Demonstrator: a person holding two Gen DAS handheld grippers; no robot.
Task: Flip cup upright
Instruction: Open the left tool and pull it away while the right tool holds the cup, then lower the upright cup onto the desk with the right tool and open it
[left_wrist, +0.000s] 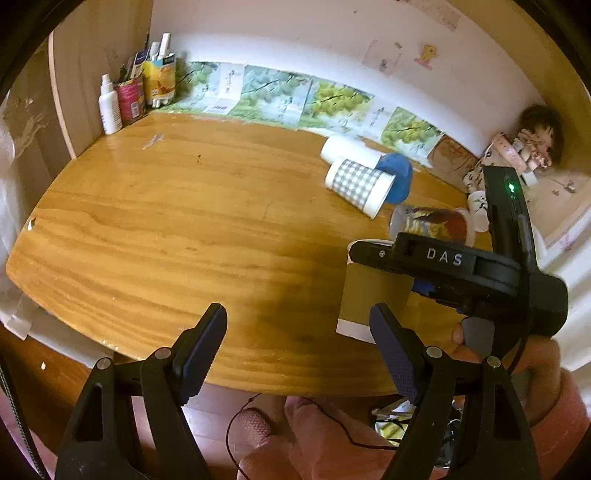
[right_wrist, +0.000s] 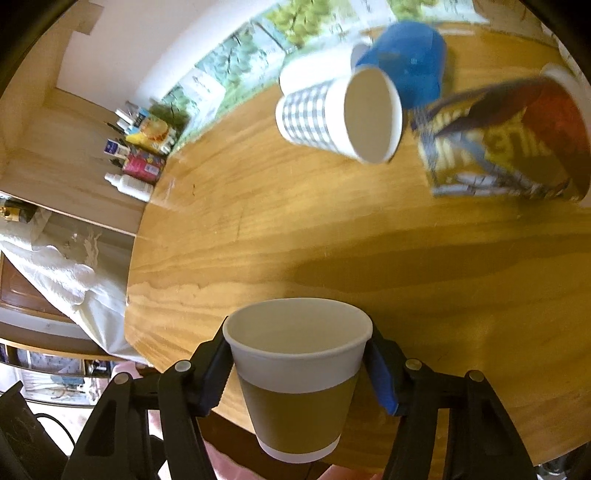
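My right gripper (right_wrist: 297, 369) is shut on a brown-sleeved white paper cup (right_wrist: 297, 384), mouth up, held above the near edge of the wooden table (right_wrist: 258, 240). In the left wrist view the same cup (left_wrist: 369, 291) shows with the right gripper's black body across its rim. My left gripper (left_wrist: 295, 350) is open and empty over the table's near edge, just left of that cup. A grey-checked cup (right_wrist: 332, 114) lies on its side. A colourful printed cup (right_wrist: 509, 140) also lies on its side to its right.
A blue cup (right_wrist: 410, 59) and a white cup (left_wrist: 349, 149) lie behind the checked one (left_wrist: 360, 186). Bottles and cartons (left_wrist: 136, 88) stand at the far left corner by a wooden panel. A doll (left_wrist: 532, 144) sits at the far right. Grape-print paper (left_wrist: 295, 96) lines the wall.
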